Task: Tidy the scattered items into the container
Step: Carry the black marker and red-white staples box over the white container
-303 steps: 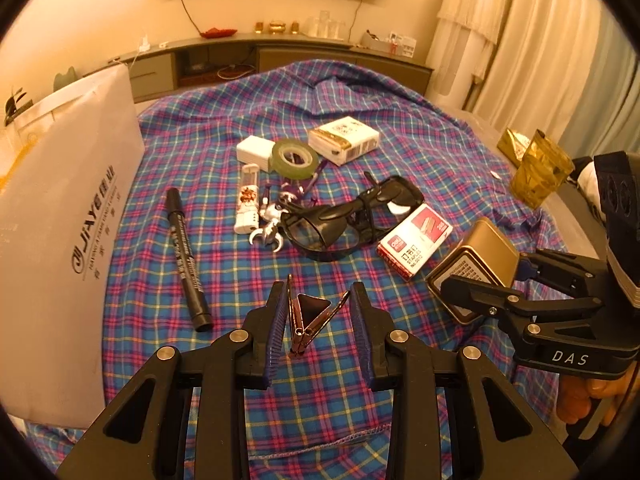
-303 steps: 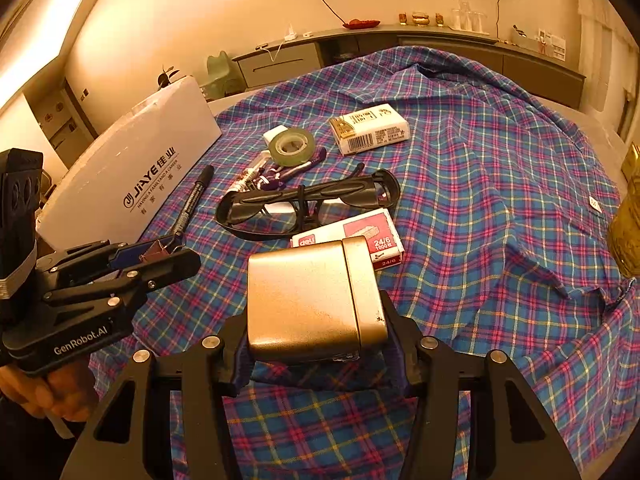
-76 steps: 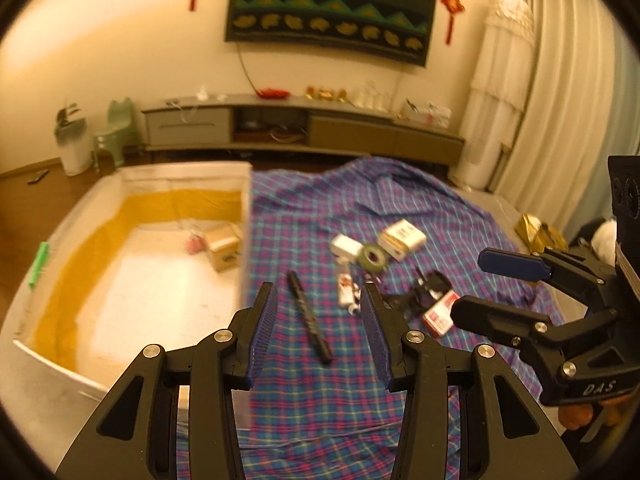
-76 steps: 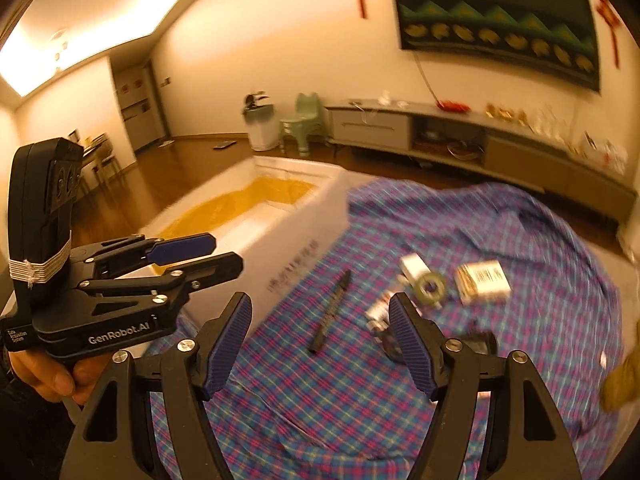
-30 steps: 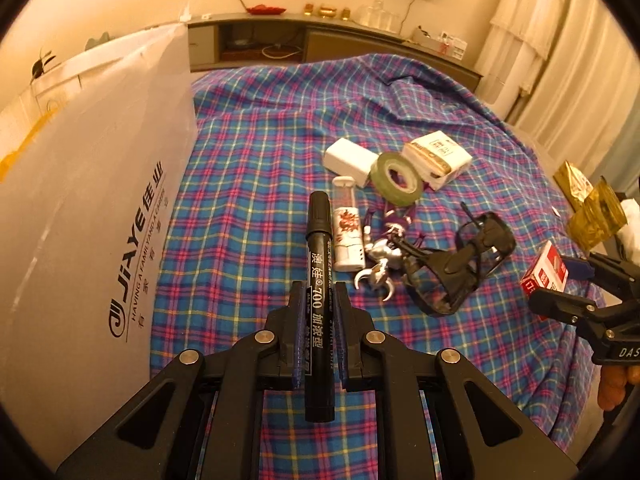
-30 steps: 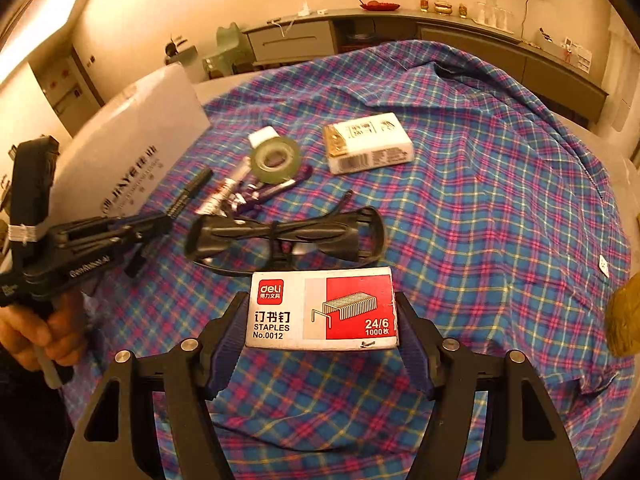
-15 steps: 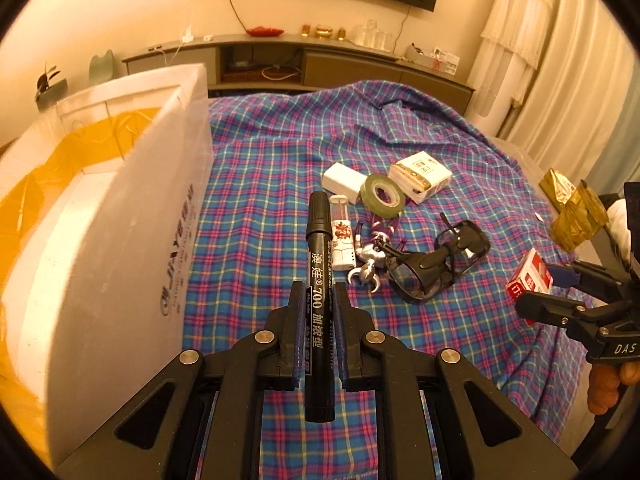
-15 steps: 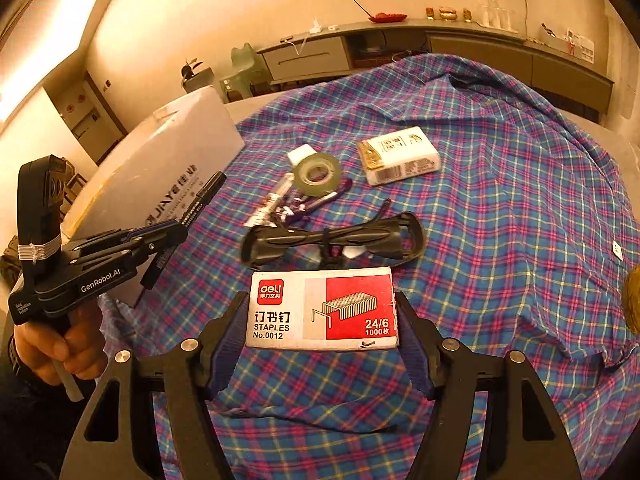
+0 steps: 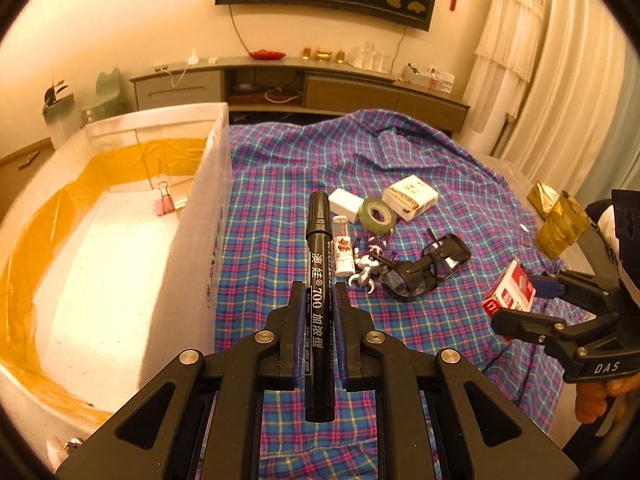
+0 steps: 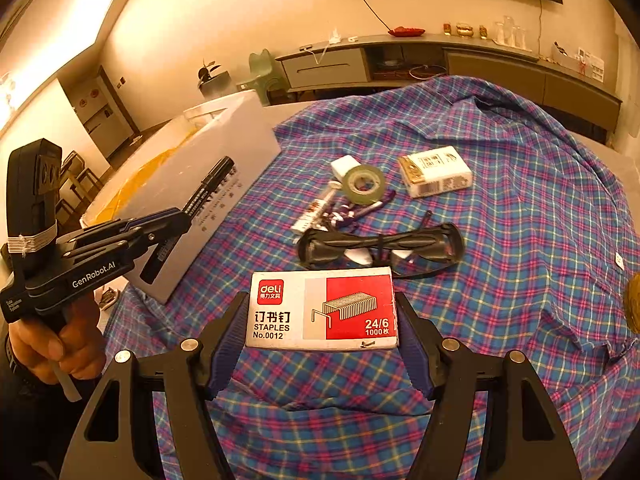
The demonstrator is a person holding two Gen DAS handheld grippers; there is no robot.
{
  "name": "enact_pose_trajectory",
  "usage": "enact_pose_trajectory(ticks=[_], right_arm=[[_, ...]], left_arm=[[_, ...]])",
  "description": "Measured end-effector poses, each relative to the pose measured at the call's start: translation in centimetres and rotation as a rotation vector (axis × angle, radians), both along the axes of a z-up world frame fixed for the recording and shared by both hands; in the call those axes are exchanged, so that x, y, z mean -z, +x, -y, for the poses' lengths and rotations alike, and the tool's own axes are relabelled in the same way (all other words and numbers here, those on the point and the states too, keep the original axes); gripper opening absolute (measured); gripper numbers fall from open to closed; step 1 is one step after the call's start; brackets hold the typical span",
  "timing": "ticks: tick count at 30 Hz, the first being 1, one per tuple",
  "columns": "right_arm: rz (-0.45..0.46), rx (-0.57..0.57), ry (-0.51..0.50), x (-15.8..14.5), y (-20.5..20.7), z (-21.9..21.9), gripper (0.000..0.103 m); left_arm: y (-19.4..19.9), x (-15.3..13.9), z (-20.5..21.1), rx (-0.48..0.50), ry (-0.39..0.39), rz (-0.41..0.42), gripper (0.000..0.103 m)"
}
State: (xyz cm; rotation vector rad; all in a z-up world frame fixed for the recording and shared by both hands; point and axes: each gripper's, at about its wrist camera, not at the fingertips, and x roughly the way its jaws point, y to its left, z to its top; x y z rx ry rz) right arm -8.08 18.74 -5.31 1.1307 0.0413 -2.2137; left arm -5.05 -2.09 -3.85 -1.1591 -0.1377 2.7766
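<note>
Left wrist view: my left gripper (image 9: 318, 320) is clamped tight on the black marker pen with white lettering (image 9: 319, 280), hanging above the plaid cloth just beside the white foam box with yellow lining (image 9: 208, 208). The pen sticks far out, so it could clip the wall.

Right wrist view: my right gripper (image 10: 322, 332) has its jaws wide but pinching the red-and-white cardboard staples box (image 10: 322, 314) by its ends. That smooth card could slip free mid-carry.

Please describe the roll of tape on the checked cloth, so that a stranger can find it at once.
Look at the checked cloth beside the big white box. The tape lies in the far cluster, between a small white block and a white carton. It is the only ring there, olive green.
</note>
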Motion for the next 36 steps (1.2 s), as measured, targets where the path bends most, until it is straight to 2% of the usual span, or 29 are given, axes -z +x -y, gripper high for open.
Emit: enact_pose_trajectory(ticks=[16, 36], right_arm=[[-0.066, -0.035, -0.016, -3.2, 4.2, 3.3, 0.07], [-0.152, -0.08, -0.051, -8.0, 7.8, 7.6, 0.07]], left_arm=[[3.7, -3.1, 2.7, -0.027, 0.021, -0.072, 0.013], [6.7, -6.0, 7.4, -0.082, 0.142, -0.122, 0.013]])
